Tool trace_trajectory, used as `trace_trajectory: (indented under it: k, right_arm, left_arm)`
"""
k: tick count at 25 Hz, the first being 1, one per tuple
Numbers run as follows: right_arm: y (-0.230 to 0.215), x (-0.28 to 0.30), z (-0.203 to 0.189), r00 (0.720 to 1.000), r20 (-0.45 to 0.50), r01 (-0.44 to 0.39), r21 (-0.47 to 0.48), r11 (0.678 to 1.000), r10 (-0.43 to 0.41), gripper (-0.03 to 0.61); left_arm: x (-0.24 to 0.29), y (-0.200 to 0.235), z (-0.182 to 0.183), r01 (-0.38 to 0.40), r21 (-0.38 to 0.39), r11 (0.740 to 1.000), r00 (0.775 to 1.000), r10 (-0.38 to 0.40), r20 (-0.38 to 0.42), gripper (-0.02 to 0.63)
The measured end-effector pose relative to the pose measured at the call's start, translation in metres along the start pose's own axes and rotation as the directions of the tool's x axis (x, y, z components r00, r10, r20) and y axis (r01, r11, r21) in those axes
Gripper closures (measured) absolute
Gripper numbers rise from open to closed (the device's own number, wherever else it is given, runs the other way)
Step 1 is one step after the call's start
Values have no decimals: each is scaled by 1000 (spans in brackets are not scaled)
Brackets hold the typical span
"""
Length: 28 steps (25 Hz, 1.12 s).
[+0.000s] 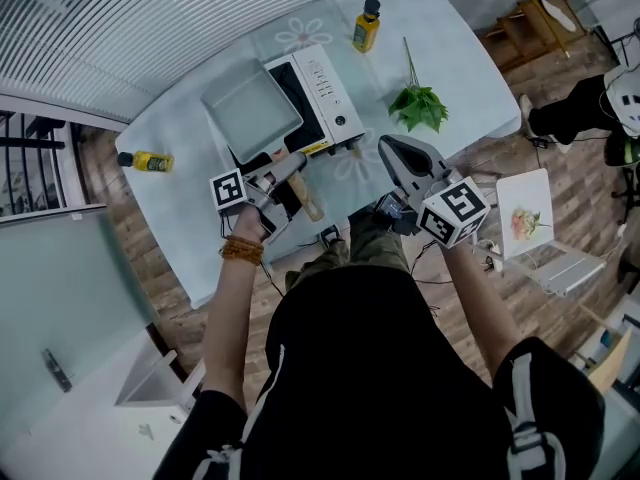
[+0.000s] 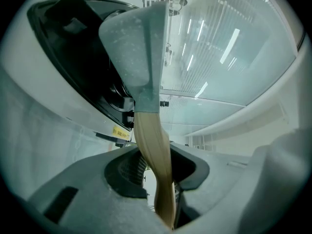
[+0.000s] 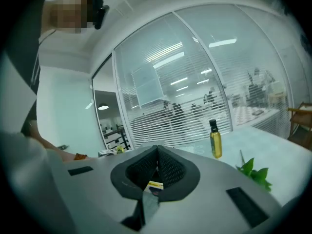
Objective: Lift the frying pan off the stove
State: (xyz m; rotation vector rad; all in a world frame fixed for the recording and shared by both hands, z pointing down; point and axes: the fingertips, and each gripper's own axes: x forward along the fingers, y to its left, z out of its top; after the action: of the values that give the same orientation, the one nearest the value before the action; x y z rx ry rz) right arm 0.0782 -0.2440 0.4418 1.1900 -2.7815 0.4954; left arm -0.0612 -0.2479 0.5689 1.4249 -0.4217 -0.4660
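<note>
Task item: frying pan (image 1: 250, 113), square and grey, sits on the stove (image 1: 325, 93) at the 12 o'clock end of the counter (image 1: 450, 58). It looks not yet raised.
Long axis: the pan's wooden handle (image 1: 308, 204) runs off the pan toward 5 o'clock in the head view. The pan-to-handle line goes 11 to 5.
Key relation: the pan body lies at 11 o'clock from the left gripper (image 1: 290, 168). The grip point is far down the handle, so the load hangs well out from the fingers.
Left fingers: closed on the handle. The left gripper view shows the wood standing between the two pads and filling the gap.
Left hand pose: the forearm comes in from 6 o'clock. The gripper is held about level, points toward 2 o'clock and crosses the handle from its side.
Right fingers: pressed together with nothing between them, as seen in the right gripper view.
Right hand pose: right gripper (image 1: 392, 148) is at 3 o'clock of the left one, over bare counter and clear of pan and stove. It points toward 11 o'clock.
Nearer hand: the left, already on the handle.
Judgement: the next move is a straight rise. The pan end may droop because the grip is one-sided and far out on the handle.
</note>
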Motion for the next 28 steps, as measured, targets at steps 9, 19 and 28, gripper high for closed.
trace_trajectory:
  k: [9,19,28]
  right_arm:
    - [41,40,-50,873,-211,-379,271,885,439,576]
    - [63,62,-97,654,-387,-488,439,754,649,461]
    - [100,67,-125,555,-352,-485,598,638,753,379]
  left_arm:
    - [0,6,-7,-27,18,999,996,28,-81,506]
    - [-1,4,-11,-54,74,996,984,65,-164,497]
    - [-3,3,-11,-39,80,996,985,52,-166,497]
